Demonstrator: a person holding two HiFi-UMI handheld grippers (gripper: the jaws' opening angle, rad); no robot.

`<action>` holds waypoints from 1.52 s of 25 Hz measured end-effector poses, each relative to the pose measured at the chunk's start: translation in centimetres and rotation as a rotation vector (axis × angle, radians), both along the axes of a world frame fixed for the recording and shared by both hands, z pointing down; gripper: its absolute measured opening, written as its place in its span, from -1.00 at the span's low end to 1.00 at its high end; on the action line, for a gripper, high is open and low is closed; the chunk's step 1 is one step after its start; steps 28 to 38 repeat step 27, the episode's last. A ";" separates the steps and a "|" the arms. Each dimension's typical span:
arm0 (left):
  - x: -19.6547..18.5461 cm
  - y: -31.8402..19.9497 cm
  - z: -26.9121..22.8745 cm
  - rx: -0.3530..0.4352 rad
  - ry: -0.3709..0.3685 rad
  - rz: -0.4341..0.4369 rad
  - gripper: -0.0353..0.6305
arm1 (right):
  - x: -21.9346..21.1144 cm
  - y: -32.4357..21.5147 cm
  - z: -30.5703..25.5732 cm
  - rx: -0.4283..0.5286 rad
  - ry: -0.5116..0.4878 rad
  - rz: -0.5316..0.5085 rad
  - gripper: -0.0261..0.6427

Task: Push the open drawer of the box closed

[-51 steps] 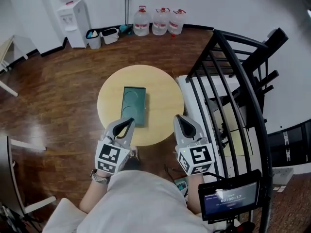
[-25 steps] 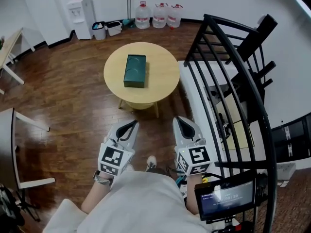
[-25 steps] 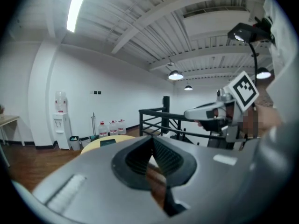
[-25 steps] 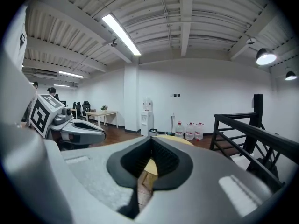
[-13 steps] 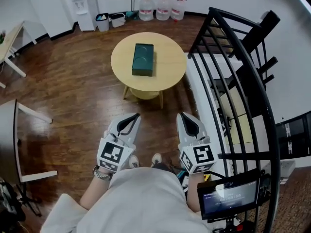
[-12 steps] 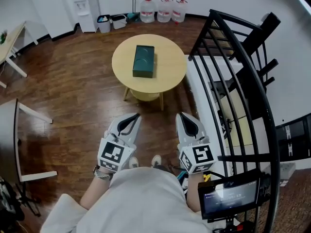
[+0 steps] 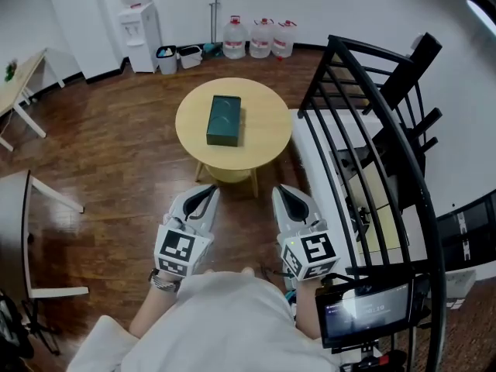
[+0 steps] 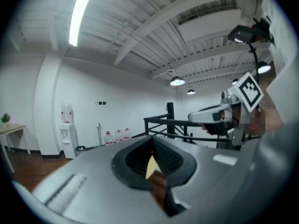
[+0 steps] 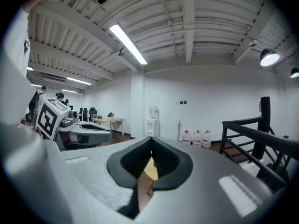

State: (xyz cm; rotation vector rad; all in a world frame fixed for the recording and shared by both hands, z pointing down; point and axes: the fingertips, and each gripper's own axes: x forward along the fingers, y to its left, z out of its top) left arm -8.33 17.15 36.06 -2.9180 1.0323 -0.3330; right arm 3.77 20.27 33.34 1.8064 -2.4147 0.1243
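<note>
The dark green box (image 7: 223, 119) lies flat on the round yellow table (image 7: 263, 130), seen from above in the head view; no drawer shows sticking out of it. Both grippers hang over the wooden floor, short of the table and well clear of the box. My left gripper (image 7: 204, 195) is shut with nothing in it, and so is my right gripper (image 7: 280, 194). In the left gripper view the jaws (image 8: 152, 140) meet, and only a sliver of the table (image 8: 150, 168) shows between them. The right gripper view shows the same: shut jaws (image 9: 151, 142), table sliver (image 9: 150, 170).
A black metal railing (image 7: 364, 130) runs along the right, close to my right gripper. Water bottles (image 7: 260, 37) and a dispenser (image 7: 143, 25) stand at the far wall. A pale desk (image 7: 23, 76) is at the left. A small screen (image 7: 364, 312) sits low right.
Two seconds ago both grippers hung at the table's near edge beside the box. Since then the table and box have dropped back. Both grippers stayed shut.
</note>
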 end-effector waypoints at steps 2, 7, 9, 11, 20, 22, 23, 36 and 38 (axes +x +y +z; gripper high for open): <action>0.1 -0.3 -0.1 0.002 0.001 -0.003 -0.87 | 0.1 -0.3 -0.5 0.021 0.023 -0.003 -0.91; 0.2 -0.7 -0.2 0.008 0.000 -0.001 -0.87 | 0.0 -1.0 -0.6 0.021 0.036 -0.020 -0.91; 0.2 -1.0 -0.2 0.009 -0.002 -0.007 -0.87 | -0.1 -1.1 -0.6 0.024 0.034 -0.027 -0.91; 0.2 -1.2 -0.2 0.010 -0.003 -0.009 -0.87 | -0.2 -1.2 -0.5 0.027 0.034 -0.033 -0.91; 1.0 -0.8 0.7 -0.017 -0.012 0.013 -0.87 | -0.3 -1.5 0.2 0.011 0.032 -0.047 -0.91; 1.2 -0.5 0.9 -0.026 -0.011 0.022 -0.87 | -0.3 -1.6 0.7 -0.001 0.033 -0.045 -0.91; 1.4 -0.4 0.9 -0.030 -0.010 0.025 -0.87 | -0.2 -1.6 0.8 -0.004 0.034 -0.045 -0.91; 1.9 -0.4 1.3 -0.046 -0.009 0.028 -0.87 | -0.2 -2.0 1.1 -0.009 0.035 -0.054 -0.91; 1.9 -0.4 1.3 -0.046 -0.009 0.028 -0.87 | -0.2 -2.0 1.1 -0.009 0.035 -0.054 -0.91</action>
